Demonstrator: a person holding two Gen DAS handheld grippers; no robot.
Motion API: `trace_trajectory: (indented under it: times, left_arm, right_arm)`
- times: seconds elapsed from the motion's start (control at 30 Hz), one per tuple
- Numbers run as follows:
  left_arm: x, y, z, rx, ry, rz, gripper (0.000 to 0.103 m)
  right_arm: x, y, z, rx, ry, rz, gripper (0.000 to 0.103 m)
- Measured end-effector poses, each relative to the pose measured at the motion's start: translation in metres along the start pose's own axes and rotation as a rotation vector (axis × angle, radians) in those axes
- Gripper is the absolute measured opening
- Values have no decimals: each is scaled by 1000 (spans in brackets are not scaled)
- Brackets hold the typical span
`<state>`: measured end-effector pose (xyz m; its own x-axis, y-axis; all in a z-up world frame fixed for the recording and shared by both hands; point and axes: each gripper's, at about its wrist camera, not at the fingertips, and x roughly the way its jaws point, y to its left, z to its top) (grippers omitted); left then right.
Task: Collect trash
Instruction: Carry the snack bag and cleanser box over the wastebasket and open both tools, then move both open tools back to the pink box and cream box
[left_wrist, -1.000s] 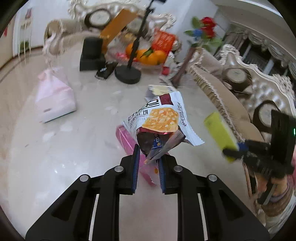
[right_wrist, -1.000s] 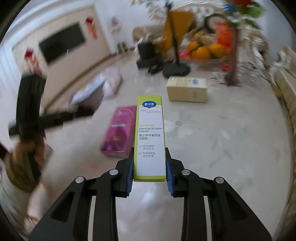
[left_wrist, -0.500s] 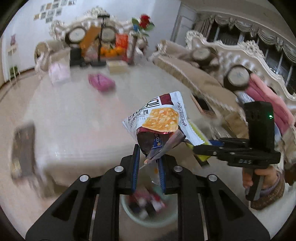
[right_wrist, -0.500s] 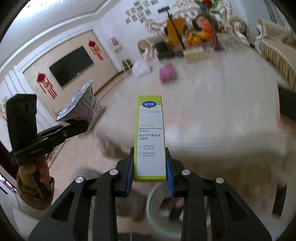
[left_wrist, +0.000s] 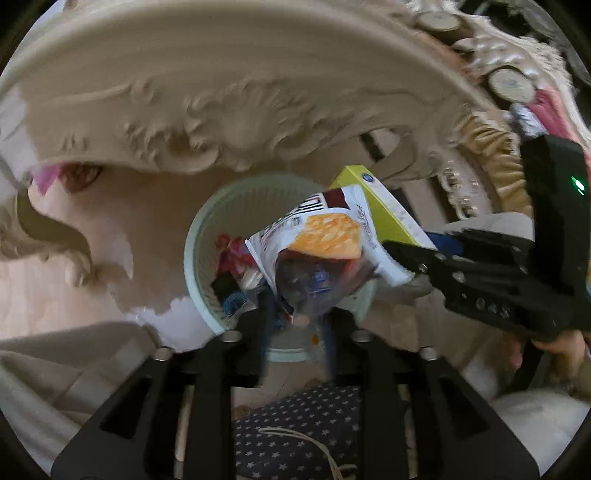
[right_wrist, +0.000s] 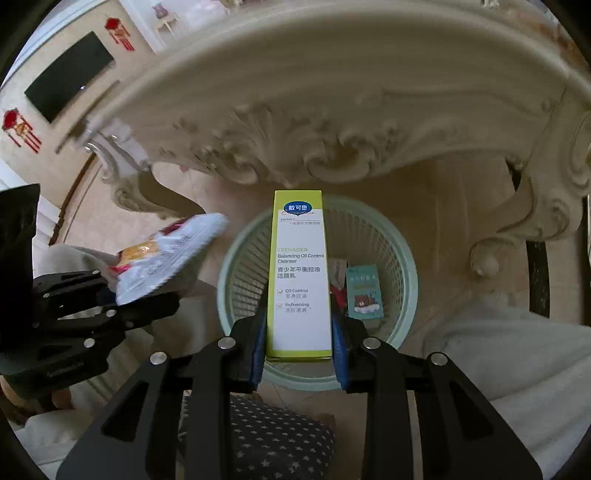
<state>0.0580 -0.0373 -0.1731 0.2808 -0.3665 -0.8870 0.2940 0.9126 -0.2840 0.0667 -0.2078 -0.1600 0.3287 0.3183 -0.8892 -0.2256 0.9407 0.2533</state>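
My left gripper (left_wrist: 297, 317) is shut on a crumpled white snack bag (left_wrist: 321, 236) and holds it above a pale green wastebasket (left_wrist: 195, 236) on the floor. My right gripper (right_wrist: 301, 343) is shut on a green and white cleanser box (right_wrist: 299, 269) and holds it over the same wastebasket (right_wrist: 402, 258). The basket holds wrappers and a small teal packet (right_wrist: 364, 291). The snack bag (right_wrist: 170, 251) and left gripper show at the left of the right wrist view. The cleanser box (left_wrist: 384, 206) and right gripper show at the right of the left wrist view.
The carved cream edge of a table (right_wrist: 314, 122) overhangs just beyond the basket, with a curled leg (right_wrist: 517, 221) at its right. A star-patterned dark cloth (right_wrist: 273, 439) lies below both grippers. A sofa with a fringe (left_wrist: 487, 147) stands at the right.
Both grippers have swung down from above the table to just over the wastebasket by the table's edge. Each keeps its hold on its item.
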Motion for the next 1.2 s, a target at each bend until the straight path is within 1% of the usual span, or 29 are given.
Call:
trace_trajectory:
  times: [0.03, 0.07, 0.1, 0.2, 0.3, 0.4, 0.47, 0.53, 0.63, 0.67, 0.77, 0.8, 0.83, 0.9, 0.97, 1.0, 1.03, 1.07, 1.1, 1.17, 1.2]
  left_arm:
    - [4, 2, 2, -2, 1, 34, 87]
    - [6, 2, 6, -1, -14, 53, 89]
    - [5, 4, 7, -2, -33, 59, 89]
    - [1, 10, 10, -30, -45, 42, 89]
    - [-4, 10, 14, -40, -61, 61, 89]
    - [-15, 7, 15, -46, -76, 73, 89]
    - [-25, 6, 21, -63, -93, 82, 89]
    - [-40, 5, 26, -80, -120, 98, 89]
    - [-78, 0, 46, -111, -200, 93, 89]
    - [-87, -1, 52, -112, -228, 93, 89]
    - [-117, -8, 89, -92, -307, 117, 89]
    - [-123, -10, 104, -78, -337, 139, 89]
    - [-129, -11, 125, -68, -374, 181, 89]
    - [-131, -8, 158, -80, -412, 239, 89]
    - [-127, 0, 196, -116, -431, 285, 89]
    - [-123, 4, 214, -137, -435, 294, 89]
    - [-117, 10, 236, -164, -430, 305, 89]
    - [-113, 13, 250, -176, -428, 306, 89]
    - [-107, 16, 269, -190, -424, 314, 89]
    - [-94, 21, 299, -211, -420, 353, 89]
    - [-87, 25, 313, -223, -411, 372, 89]
  right_arm:
    - [4, -2, -3, 1, 11, -15, 58]
    - [7, -3, -7, 0, 8, -45, 68]
    - [4, -4, -8, -5, -12, -79, 73]
    - [2, -8, -7, 2, -19, -86, 73]
    - [-1, -13, -8, 10, -26, -94, 73]
    - [-5, -9, -3, -2, -47, -109, 73]
    - [-11, -7, 1, -5, -69, -105, 73]
    - [-24, -3, 7, -13, -101, -90, 73]
    - [-53, 2, 22, -24, -181, -54, 73]
    - [-68, 3, 32, -29, -222, -50, 73]
    - [-99, 2, 63, -32, -327, -53, 73]
    - [-108, 1, 78, -32, -363, -62, 73]
    - [-117, -1, 94, -36, -404, -79, 73]
    - [-125, -4, 123, -48, -462, -126, 77]
    - [-131, -11, 158, -56, -518, -164, 77]
    - [-132, -15, 173, -52, -533, -168, 77]
    - [-132, -20, 188, -45, -542, -164, 77]
    - [-131, -24, 199, -40, -547, -157, 77]
    - [-129, -29, 218, -33, -553, -144, 77]
    - [-121, -37, 257, -38, -561, -154, 77]
    - [-117, -39, 269, -51, -564, -157, 77]
